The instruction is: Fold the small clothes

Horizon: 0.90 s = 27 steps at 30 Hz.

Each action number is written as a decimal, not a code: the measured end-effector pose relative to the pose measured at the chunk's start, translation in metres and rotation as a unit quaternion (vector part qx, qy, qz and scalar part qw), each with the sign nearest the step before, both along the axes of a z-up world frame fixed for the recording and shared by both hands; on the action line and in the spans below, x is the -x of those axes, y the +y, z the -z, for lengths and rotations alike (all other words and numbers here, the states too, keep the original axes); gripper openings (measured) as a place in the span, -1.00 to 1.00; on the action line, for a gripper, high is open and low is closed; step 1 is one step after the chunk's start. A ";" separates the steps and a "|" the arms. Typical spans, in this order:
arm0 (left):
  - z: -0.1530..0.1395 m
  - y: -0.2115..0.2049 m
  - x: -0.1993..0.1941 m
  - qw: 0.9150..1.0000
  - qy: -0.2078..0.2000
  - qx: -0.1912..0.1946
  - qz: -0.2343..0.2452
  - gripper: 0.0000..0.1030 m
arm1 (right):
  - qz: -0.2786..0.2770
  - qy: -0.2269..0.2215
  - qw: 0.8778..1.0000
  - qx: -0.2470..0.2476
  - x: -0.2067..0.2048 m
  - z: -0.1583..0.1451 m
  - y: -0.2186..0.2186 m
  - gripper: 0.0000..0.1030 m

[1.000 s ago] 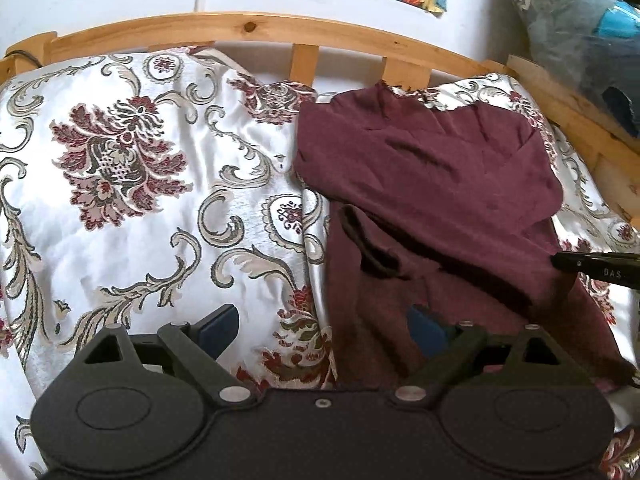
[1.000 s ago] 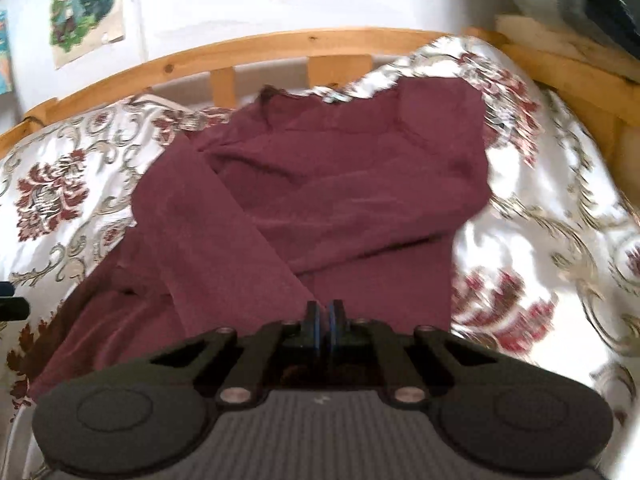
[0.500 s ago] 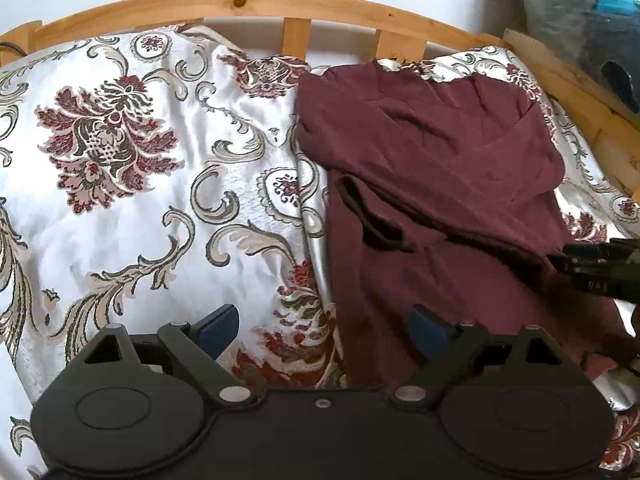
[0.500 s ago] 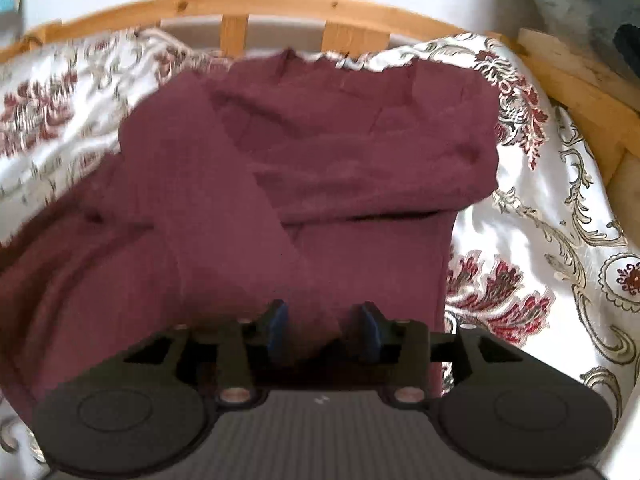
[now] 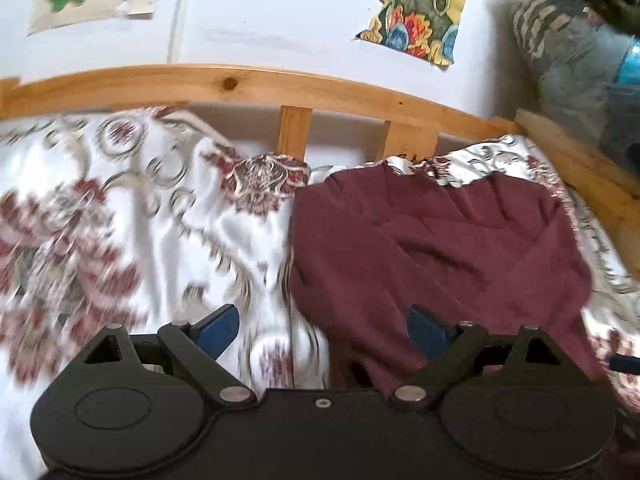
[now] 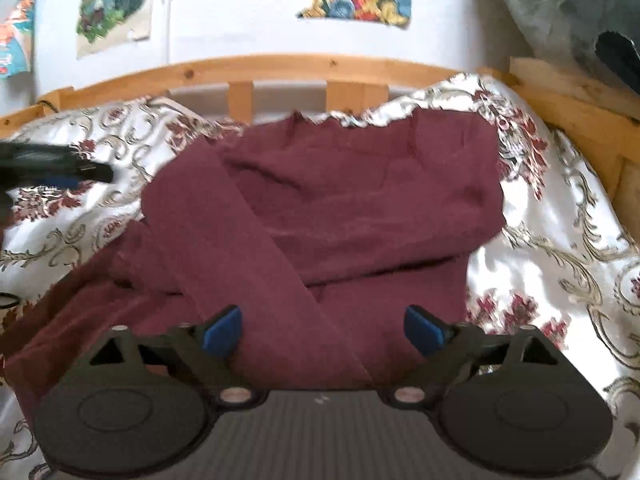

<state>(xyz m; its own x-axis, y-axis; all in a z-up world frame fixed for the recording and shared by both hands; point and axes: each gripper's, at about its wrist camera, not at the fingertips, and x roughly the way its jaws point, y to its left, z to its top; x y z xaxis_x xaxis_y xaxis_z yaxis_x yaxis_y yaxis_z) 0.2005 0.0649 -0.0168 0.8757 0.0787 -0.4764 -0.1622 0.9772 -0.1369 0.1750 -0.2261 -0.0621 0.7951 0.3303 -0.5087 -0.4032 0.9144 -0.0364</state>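
Note:
A maroon long-sleeved top (image 6: 360, 208) lies on the floral bedspread (image 6: 552, 264), with one sleeve (image 6: 248, 248) folded diagonally across its body. My right gripper (image 6: 322, 330) hovers low over that sleeve's lower end; its jaws are opening wide and the pads press on nothing. My left gripper (image 5: 324, 328) stands wide, closing slightly, straddling the left edge of the top (image 5: 432, 248): one pad is over the bedspread, the other over the cloth, gripping nothing. The left gripper (image 6: 60, 164) also shows, blurred, at the left of the right wrist view.
A wooden slatted bed rail (image 5: 240, 84) runs along the far side and a side rail (image 6: 580, 120) along the right. Posters hang on the white wall (image 5: 256, 12). A grey bundle (image 5: 580, 48) sits beyond the right corner.
My right gripper opened from shut and let the sleeve drop onto the top. My left gripper moved forward along the top's left edge towards the rail.

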 end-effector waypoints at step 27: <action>0.011 0.029 -0.048 0.993 0.088 0.068 -0.048 0.50 | -0.025 0.004 1.000 -0.010 0.001 0.005 -0.007 0.88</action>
<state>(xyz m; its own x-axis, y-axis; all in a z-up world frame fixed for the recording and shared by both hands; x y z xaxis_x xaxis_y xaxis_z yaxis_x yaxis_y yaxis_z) 0.2482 0.0940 -0.0281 0.7697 0.0810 -0.6333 -0.2861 0.9305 -0.2287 0.1740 -0.2333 -0.0670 0.7733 0.3800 -0.5075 -0.4488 0.8935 -0.0148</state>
